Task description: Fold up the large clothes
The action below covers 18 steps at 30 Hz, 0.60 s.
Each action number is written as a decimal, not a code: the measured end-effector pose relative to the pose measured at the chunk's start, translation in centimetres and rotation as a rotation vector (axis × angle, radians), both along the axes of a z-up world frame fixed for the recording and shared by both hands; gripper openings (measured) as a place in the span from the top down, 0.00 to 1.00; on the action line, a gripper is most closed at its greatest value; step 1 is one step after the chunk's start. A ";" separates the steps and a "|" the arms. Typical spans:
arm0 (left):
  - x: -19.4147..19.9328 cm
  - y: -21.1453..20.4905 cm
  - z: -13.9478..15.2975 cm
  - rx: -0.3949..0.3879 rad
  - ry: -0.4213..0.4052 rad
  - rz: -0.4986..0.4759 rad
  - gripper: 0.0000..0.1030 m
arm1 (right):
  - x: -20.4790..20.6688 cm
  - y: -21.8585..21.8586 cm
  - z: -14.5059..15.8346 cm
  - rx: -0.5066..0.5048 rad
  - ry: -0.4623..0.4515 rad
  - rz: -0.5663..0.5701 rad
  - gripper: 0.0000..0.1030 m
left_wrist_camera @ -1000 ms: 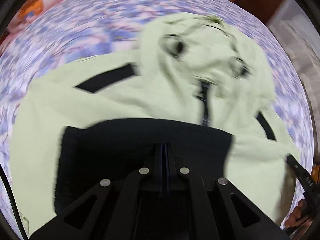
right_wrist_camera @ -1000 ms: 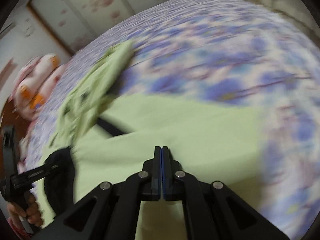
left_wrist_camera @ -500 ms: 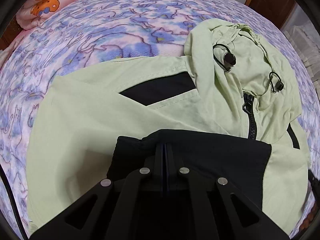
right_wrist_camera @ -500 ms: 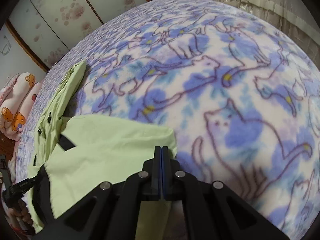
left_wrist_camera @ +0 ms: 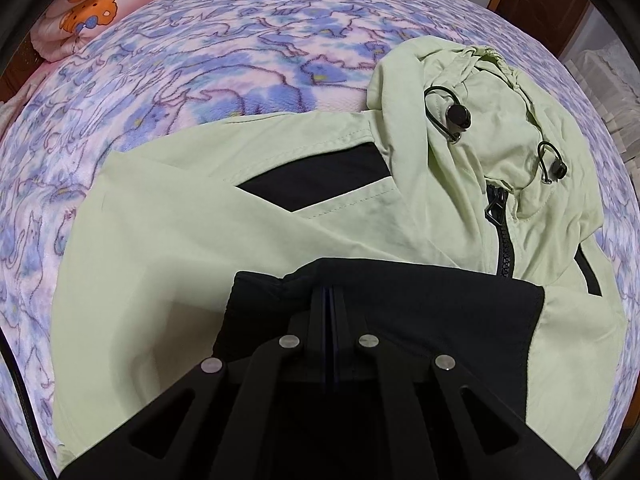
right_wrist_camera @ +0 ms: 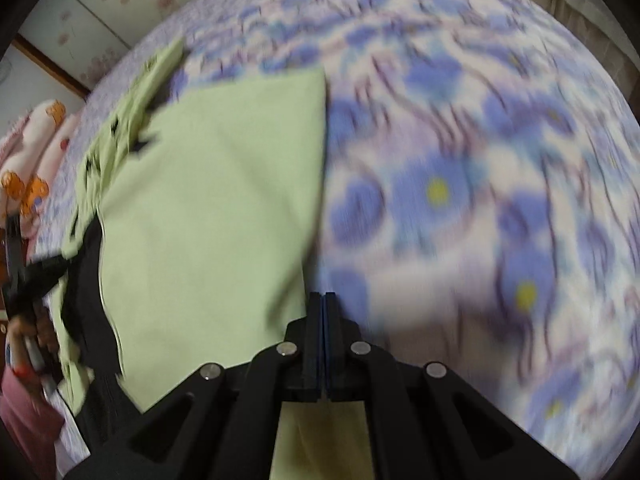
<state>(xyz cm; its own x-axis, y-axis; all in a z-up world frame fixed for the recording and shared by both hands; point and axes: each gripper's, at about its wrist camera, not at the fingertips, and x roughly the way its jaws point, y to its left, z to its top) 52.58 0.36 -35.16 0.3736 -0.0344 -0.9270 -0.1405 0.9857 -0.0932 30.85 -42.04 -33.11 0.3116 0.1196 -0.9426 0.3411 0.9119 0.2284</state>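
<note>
One fold looked made: the pale green jacket [left_wrist_camera: 192,248] lay on the cat-print blanket [left_wrist_camera: 224,44] with its black hem panel [left_wrist_camera: 420,300] turned up over the body, hood [left_wrist_camera: 492,92] at one o'clock in the left wrist view. The left gripper [left_wrist_camera: 329,300] was clenched on that black panel. The right gripper [right_wrist_camera: 324,304] was clenched too; green cloth showed beneath it, though a grip could not be told. Sides and hood seemed still unfolded.

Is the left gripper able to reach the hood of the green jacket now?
Probably not yet: the left gripper is shut on the jacket's black hem. The hood lies uncovered beyond it, so releasing first would free the way.
</note>
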 end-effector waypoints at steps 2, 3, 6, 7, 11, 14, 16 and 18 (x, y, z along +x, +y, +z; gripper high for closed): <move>-0.1 -0.1 0.5 -0.002 0.005 -0.003 0.98 | -1.3 0.5 0.7 -0.053 0.010 0.018 1.00; -0.3 0.0 0.7 -0.010 0.004 -0.005 0.98 | -1.7 0.7 1.1 -0.067 0.009 0.020 1.00; -1.0 0.2 1.6 -0.038 0.013 -0.008 0.98 | -2.4 0.6 2.0 -0.062 0.007 -0.005 1.00; -1.4 0.3 1.8 -0.050 0.022 -0.010 0.98 | -2.5 0.6 2.3 -0.057 0.005 -0.009 1.00; -3.5 0.9 2.3 -0.073 0.059 -0.022 0.98 | -2.9 1.5 3.3 -0.043 0.002 -0.009 1.00; -5.8 1.3 2.4 -0.077 0.090 -0.037 0.97 | -3.2 2.8 3.5 -0.001 0.006 -0.015 1.00; -7.8 2.0 2.2 -0.100 0.114 -0.048 0.97 | -3.4 3.9 3.7 0.025 0.014 -0.014 1.00; -10.0 2.7 1.9 -0.128 0.145 -0.053 0.95 | -3.7 5.4 3.6 0.051 0.028 -0.007 1.00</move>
<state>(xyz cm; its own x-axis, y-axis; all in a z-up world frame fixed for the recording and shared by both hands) 42.60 3.08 -33.23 0.2306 -0.1714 -0.9578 -0.1102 0.9734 -0.2007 27.13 -36.69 -29.54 0.2864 0.1652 -0.9438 0.3543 0.8970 0.2645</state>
